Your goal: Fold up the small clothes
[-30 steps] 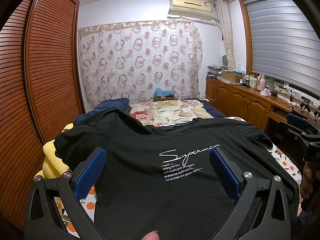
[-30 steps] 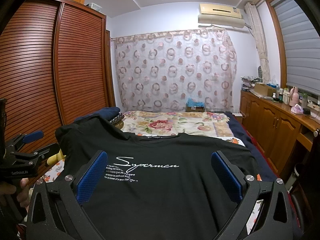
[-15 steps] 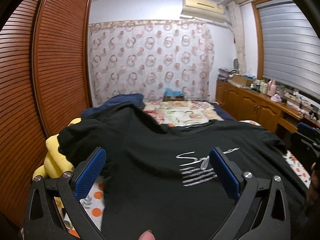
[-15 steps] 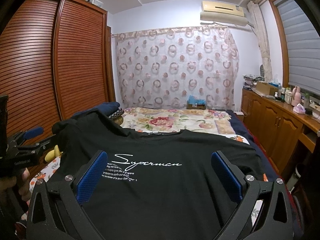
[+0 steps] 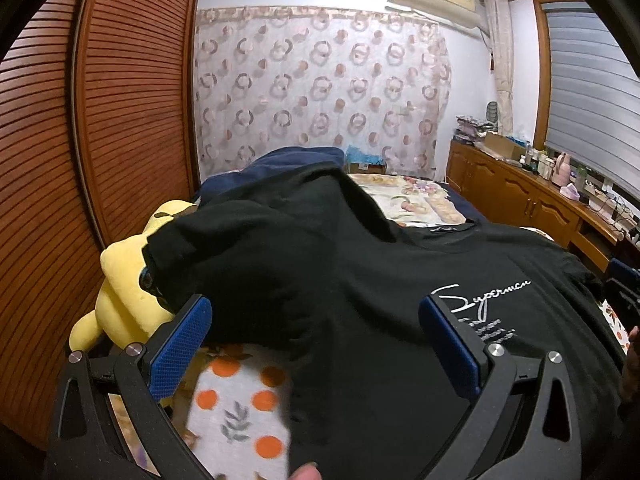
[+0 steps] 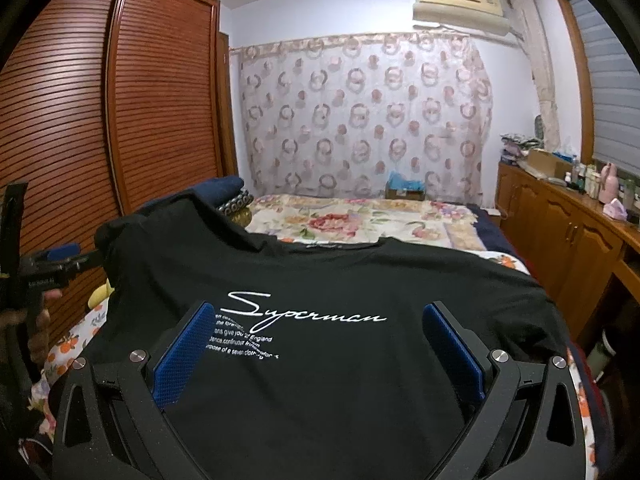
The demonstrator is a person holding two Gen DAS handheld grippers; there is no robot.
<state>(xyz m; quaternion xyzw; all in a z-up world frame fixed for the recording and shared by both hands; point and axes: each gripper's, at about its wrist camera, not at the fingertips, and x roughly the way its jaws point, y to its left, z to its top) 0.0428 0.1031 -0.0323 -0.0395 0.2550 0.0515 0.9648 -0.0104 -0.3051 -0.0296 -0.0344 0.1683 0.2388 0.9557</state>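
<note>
A black T-shirt (image 5: 360, 300) with white "Superman" lettering lies spread face up on the bed, collar at the far side; it also shows in the right wrist view (image 6: 320, 320). My left gripper (image 5: 316, 336) is open and empty, hovering over the shirt's left part, where its left sleeve (image 5: 224, 256) is bunched. My right gripper (image 6: 316, 344) is open and empty above the chest print. The left gripper also shows at the left edge of the right wrist view (image 6: 52, 264).
A yellow plush toy (image 5: 124, 288) lies at the bed's left edge by the wooden slatted wardrobe (image 5: 100, 120). An orange-dotted sheet (image 5: 240, 408) covers the near bed. A floral quilt (image 6: 360, 220) and dark blue bedding (image 5: 288, 164) lie beyond. A wooden cabinet (image 6: 568, 240) runs along the right.
My left gripper has swung left toward the shirt's left sleeve and the plush toy. My right gripper has moved slightly closer to the print. Both stay open.
</note>
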